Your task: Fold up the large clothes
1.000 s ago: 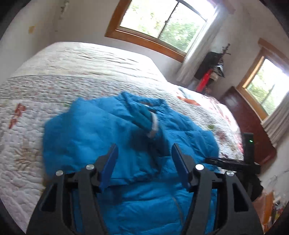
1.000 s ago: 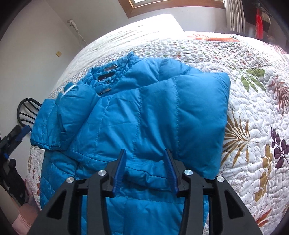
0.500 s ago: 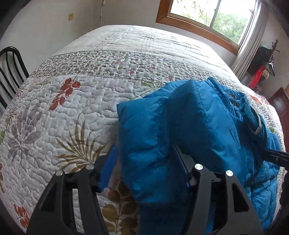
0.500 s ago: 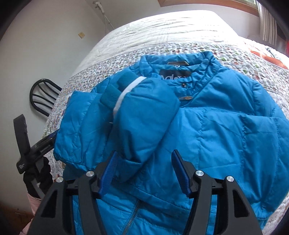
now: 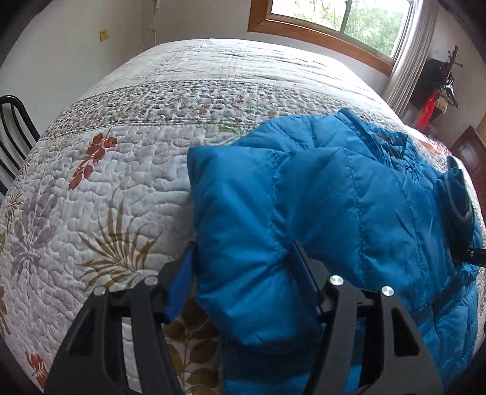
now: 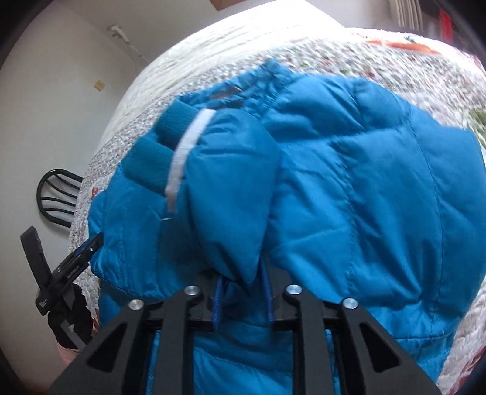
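A blue puffer jacket (image 6: 349, 182) lies front-up on a quilted floral bedspread (image 5: 121, 170), near the edge of the bed closest to both cameras. Its collar (image 6: 240, 88) points toward the far end of the bed. One sleeve (image 6: 218, 182) is folded across the chest, its knit cuff (image 6: 158, 152) with a white band resting on the jacket's side nearest the black chair (image 6: 54, 197).

In the right wrist view, the right gripper (image 6: 241, 296) sits low over the jacket's front; its blue-padded fingers (image 6: 216, 300) stand close together with a pinch of the folded sleeve's fabric between them, so it grips the sleeve. The picture is motion-blurred.

In the left wrist view, the left gripper (image 5: 243, 279) is at the jacket's side edge. Its fingers (image 5: 182, 282) stand moderately apart, and a thick puffy fold of the jacket (image 5: 303, 218) fills the gap between them; the left pad sits just beside the fabric's edge and the right finger presses into it. Whether this counts as a firm hold I cannot tell.

From the right wrist view, the left gripper's black body (image 6: 57, 273) shows at the jacket's chair-side edge.

Beyond the jacket, behind the bed's far end, a wood-framed window (image 5: 334, 21) and a pale curtain (image 5: 407, 60) stand by the wall.
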### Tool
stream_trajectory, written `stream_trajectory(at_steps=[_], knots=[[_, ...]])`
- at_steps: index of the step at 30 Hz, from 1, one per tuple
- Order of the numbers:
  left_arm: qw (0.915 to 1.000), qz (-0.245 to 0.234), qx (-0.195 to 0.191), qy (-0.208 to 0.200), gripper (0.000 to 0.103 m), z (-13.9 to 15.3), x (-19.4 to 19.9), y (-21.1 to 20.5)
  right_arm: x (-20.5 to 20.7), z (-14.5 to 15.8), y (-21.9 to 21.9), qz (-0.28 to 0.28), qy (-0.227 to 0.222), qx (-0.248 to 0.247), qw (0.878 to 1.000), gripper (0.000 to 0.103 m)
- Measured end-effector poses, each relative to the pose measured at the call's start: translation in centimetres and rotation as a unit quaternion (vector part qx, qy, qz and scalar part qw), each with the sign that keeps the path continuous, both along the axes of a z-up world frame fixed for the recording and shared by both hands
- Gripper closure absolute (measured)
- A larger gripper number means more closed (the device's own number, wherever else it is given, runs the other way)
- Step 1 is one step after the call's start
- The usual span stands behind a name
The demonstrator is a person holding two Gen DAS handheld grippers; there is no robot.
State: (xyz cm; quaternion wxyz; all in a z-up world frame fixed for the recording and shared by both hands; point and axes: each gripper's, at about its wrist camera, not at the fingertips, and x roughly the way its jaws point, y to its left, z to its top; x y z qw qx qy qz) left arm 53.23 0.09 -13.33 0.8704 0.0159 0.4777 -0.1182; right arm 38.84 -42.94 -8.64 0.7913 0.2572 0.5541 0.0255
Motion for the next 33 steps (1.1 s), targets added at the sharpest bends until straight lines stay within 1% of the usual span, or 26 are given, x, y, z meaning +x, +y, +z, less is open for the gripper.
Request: stream_trajectory(at_steps=[1, 2, 3, 4, 5, 6, 8, 9, 10, 11, 12, 13, 14, 15, 16, 17, 19, 21, 23, 25, 27, 29, 31, 32, 33], knots=[[1.0000, 0.000, 0.002, -0.002, 0.042, 0.0, -0.1, 0.0, -0.4, 0.5, -0.4, -0.007, -0.005, -0.008, 1.000, 0.060], [1.0000, -0.001, 0.000, -0.002, 0.042, 0.3, -0.1, 0.0, -0.8, 1.3, -0.6, -0.011, -0.015, -0.028, 0.999, 0.048], [1.0000, 0.001, -0.004, -0.003, 0.042, 0.6, -0.2, 0.2, -1.1, 2.5, -0.7, -0.017, -0.032, -0.057, 0.998, 0.042], [0.9999, 0.003, -0.010, -0.004, 0.042, 0.9, -0.3, 0.4, -1.2, 3.5, -0.7, -0.022, -0.047, -0.084, 0.995, 0.028], [0.9999, 0.002, -0.014, -0.007, 0.042, 1.2, -0.4, 0.5, -1.2, 4.5, -0.8, -0.027, -0.058, -0.104, 0.993, 0.018], [0.9998, 0.001, -0.017, -0.011, 0.042, 1.5, -0.6, 0.5, -1.0, 5.0, -0.9, -0.028, -0.062, -0.110, 0.992, 0.015], [0.9997, -0.003, -0.017, -0.016, 0.042, 1.8, -0.9, 0.2, 0.1, 5.2, -1.2, -0.026, -0.056, -0.103, 0.993, 0.015], [0.9997, -0.006, -0.016, -0.017, 0.042, 1.8, -1.0, 0.1, 0.6, 5.0, -1.6, -0.034, -0.048, -0.100, 0.993, 0.016], [0.9997, -0.007, -0.013, -0.018, 0.042, 1.7, -1.1, -0.1, 1.0, 4.5, -2.1, -0.043, -0.036, -0.102, 0.993, 0.022], [0.9997, -0.008, -0.009, -0.020, 0.042, 1.7, -1.1, -0.2, 0.9, 4.0, -2.9, -0.053, -0.021, -0.102, 0.993, 0.030], [0.9997, -0.010, -0.007, -0.021, 0.042, 1.6, -1.1, -0.3, 0.9, 3.3, -3.6, -0.063, -0.009, -0.097, 0.993, 0.036], [0.9997, -0.011, -0.004, -0.021, 0.041, 1.5, -1.0, -0.3, 0.9, 2.7, -4.2, -0.069, -0.003, -0.093, 0.993, 0.050], [0.9997, -0.012, -0.002, -0.021, 0.040, 1.3, -1.0, -0.4, 0.6, 2.2, -4.9, -0.075, 0.000, -0.091, 0.993, 0.068], [0.9997, -0.012, 0.000, -0.020, 0.040, 1.2, -1.0, -0.5, 0.2, 1.8, -5.5, -0.081, -0.002, -0.080, 0.993, 0.074], [0.9997, -0.013, 0.001, -0.020, 0.039, 1.0, -0.9, -0.5, -0.3, 1.5, -6.1, -0.083, -0.008, -0.067, 0.994, 0.091], [0.9997, -0.013, 0.002, -0.019, 0.039, 0.8, -0.8, -0.5, -0.6, 1.3, -6.6, -0.084, -0.008, -0.060, 0.995, 0.103], [0.9998, -0.013, 0.005, -0.017, 0.038, 0.6, -0.7, -0.7, -1.0, 0.8, -7.2, -0.094, 0.008, -0.096, 0.991, 0.103], [0.9997, -0.017, 0.010, -0.015, 0.038, 0.2, -0.6, -0.9, -0.9, -0.3, -7.2, -0.082, 0.017, -0.098, 0.992, 0.103], [0.9997, -0.016, 0.013, -0.012, 0.034, -0.3, -0.5, -1.0, -0.9, -0.5, -7.1, -0.075, 0.016, -0.106, 0.991, 0.103], [0.9999, -0.012, 0.007, -0.005, 0.031, -0.8, -0.2, -0.8, -0.7, -0.8, -6.9, -0.072, 0.019, -0.116, 0.990, 0.103], [0.9999, -0.008, -0.006, 0.004, 0.029, -1.2, 0.1, -0.4, -0.6, -1.0, -6.5, -0.065, 0.019, -0.132, 0.989, 0.103], [0.9999, -0.006, -0.009, 0.010, 0.028, -1.4, 0.2, -0.2, -0.6, -0.9, -6.1, -0.060, 0.021, -0.144, 0.987, 0.103], [0.9999, -0.005, -0.004, 0.012, 0.028, -1.2, 0.3, -0.3, -0.7, -0.5, -6.3, -0.060, 0.019, -0.138, 0.988, 0.103], [0.9999, -0.005, 0.000, 0.012, 0.028, -1.0, 0.2, -0.3, -0.9, -0.1, -6.4, -0.057, 0.013, -0.131, 0.990, 0.103], [0.9999, -0.004, 0.006, 0.010, 0.028, -0.6, -0.2, -0.2, -1.6, 0.5, -6.5, -0.056, 0.001, -0.121, 0.991, 0.101]])
